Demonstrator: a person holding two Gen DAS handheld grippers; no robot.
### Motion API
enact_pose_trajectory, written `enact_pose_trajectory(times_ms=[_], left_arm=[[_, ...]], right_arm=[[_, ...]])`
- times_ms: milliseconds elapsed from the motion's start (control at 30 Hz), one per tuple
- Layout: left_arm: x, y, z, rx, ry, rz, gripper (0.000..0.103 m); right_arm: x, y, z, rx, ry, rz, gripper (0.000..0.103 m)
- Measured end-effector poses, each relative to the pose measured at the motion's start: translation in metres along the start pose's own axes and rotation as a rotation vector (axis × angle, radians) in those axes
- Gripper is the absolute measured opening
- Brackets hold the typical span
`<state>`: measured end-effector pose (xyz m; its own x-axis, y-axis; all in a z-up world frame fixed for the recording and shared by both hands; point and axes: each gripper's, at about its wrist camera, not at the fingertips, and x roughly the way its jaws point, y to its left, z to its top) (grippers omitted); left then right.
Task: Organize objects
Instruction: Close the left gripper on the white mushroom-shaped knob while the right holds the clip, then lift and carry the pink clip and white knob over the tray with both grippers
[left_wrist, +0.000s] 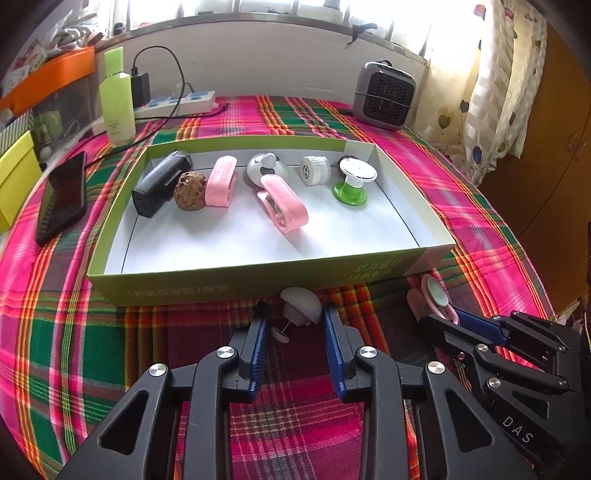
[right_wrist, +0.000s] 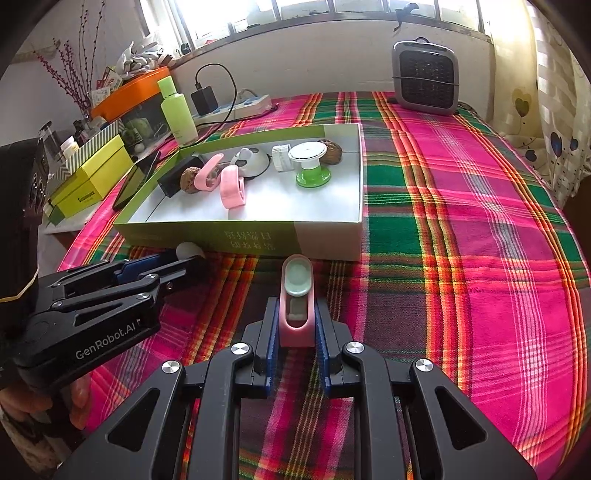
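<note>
Left wrist view: looks steeply down over the plaid cloth (left_wrist: 92, 332) on the counter. Shows the left hand-held gripper (left_wrist: 294, 308) low over the cloth, just short of the near wall of the green box (left_wrist: 258, 275). Frames a small white knob (left_wrist: 301, 302) at the fingertips, with its thin pin and little disc trailing back between the fingers. Leaves the jaws parted: right pad touching the knob's edge, left pad with a sliver of cloth showing beside it, so released rather than clamped. Catches the right hand-held gripper (left_wrist: 448, 317) at lower right, angled inward, clenched on a pink clip (left_wrist: 430, 295) that pokes out beyond its tips, near the box's near right corner. Inside the box, toward the far wall: a black block (left_wrist: 162, 184), a brown ball (left_wrist: 190, 192) touching it, two more pink clamps (left_wrist: 221, 181) and a green-and-white stand (left_wrist: 352, 184).

Right wrist view: also points steeply down. Holds the pink clip (right_wrist: 297, 280) squeezed between both blue pads of the right hand-held gripper (right_wrist: 296, 306), upright in the picture, its pale green end sticking out ahead, close to the box wall (right_wrist: 221, 232) but apart from it. Shows the left hand-held gripper (right_wrist: 192, 258) reaching in from the left, nearly level across the frame, the white knob (right_wrist: 189, 251) at its tips against the foot of the box. Reveals fingertips of the person's hand (right_wrist: 77, 398) wrapped under that gripper's handle.
</note>
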<state>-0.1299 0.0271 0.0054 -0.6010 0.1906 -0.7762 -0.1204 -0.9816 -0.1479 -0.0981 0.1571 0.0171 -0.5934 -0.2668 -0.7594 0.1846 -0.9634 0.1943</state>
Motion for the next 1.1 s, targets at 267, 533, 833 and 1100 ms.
enact_pose_trajectory(times_ms=[267,533,833,1100], left_arm=[[-0.003,0.001,-0.004,-0.029,-0.006,0.008,0.026],[-0.008,0.001,-0.010,-0.029,-0.013,0.020,0.026],[-0.016,0.000,-0.013,-0.016,-0.032,0.014,0.026],[-0.021,0.000,-0.013,-0.011,-0.048,-0.005,0.026]], right_arm=[[0.000,-0.001,0.001,-0.003,0.001,0.004,0.019],[0.000,0.003,0.000,-0.010,-0.001,0.009,0.019],[-0.003,0.007,-0.001,-0.019,-0.015,0.012,0.019],[-0.004,0.010,-0.001,-0.027,-0.021,0.023,0.019]])
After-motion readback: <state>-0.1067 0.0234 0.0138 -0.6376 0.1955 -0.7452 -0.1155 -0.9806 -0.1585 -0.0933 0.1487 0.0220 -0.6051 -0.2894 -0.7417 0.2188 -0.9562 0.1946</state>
